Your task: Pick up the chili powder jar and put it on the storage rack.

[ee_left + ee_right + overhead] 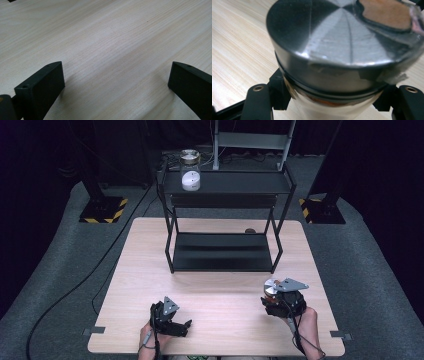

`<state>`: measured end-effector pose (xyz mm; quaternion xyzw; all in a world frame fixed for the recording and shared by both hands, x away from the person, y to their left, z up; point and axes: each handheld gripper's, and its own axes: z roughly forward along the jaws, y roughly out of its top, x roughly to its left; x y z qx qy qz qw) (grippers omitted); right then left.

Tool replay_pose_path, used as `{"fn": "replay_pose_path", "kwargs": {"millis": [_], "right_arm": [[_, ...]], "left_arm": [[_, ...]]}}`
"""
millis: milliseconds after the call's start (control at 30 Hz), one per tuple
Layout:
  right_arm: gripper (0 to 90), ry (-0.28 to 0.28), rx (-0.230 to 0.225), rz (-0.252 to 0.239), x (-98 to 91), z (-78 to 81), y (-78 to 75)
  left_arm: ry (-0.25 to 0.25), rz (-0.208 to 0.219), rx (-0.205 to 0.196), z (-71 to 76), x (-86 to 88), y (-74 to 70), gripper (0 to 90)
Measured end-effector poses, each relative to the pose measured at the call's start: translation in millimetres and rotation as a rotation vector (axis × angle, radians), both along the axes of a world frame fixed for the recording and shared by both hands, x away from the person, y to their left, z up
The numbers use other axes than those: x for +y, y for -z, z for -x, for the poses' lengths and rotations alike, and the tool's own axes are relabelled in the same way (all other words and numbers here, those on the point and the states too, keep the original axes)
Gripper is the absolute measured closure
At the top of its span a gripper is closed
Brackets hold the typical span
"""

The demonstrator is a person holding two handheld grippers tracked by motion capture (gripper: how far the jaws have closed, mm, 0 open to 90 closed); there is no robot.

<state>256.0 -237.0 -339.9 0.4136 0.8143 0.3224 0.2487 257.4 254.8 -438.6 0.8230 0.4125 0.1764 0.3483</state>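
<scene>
My right gripper is shut on a jar with a brushed metal lid, held just above the front right of the wooden table. The jaws clasp the jar's pale body right under the lid. A brown patch sits under clear tape on the lid's edge. My left gripper rests at the front left of the table, its jaws wide open over bare wood with nothing between them. A second jar with white contents stands at the left end of the top shelf.
A black two-tier shelf rack stands at the back middle of the table, its lower shelf bare. A small brown object lies on the table behind the rack. Dark floor and cables surround the table.
</scene>
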Motion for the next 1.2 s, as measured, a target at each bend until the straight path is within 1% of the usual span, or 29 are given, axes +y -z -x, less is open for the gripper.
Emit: {"fn": "replay_pose_path", "kwargs": {"millis": [167, 667, 900, 1200], "right_arm": [[31.2, -0.006, 0.009, 0.010, 3.3, -9.0, -5.9], [31.3, -0.025, 0.028, 0.019, 11.2, -35.6, -18.1], [31.3, -0.023, 0.035, 0.016, 12.2, -48.2, -23.7], [31.2, -0.026, 0.053, 0.025, 16.3, -66.2, -28.9]], "left_arm": [[0.000, -0.001, 0.000, 0.0, 0.0, -0.1, 0.0], [-0.002, 0.003, -0.001, 0.2, -0.1, 0.4, 0.0], [-0.002, 0.003, 0.000, -0.1, 0.1, 0.3, 0.0], [-0.002, 0.003, 0.001, -0.1, 0.1, 0.3, 0.0]]}}
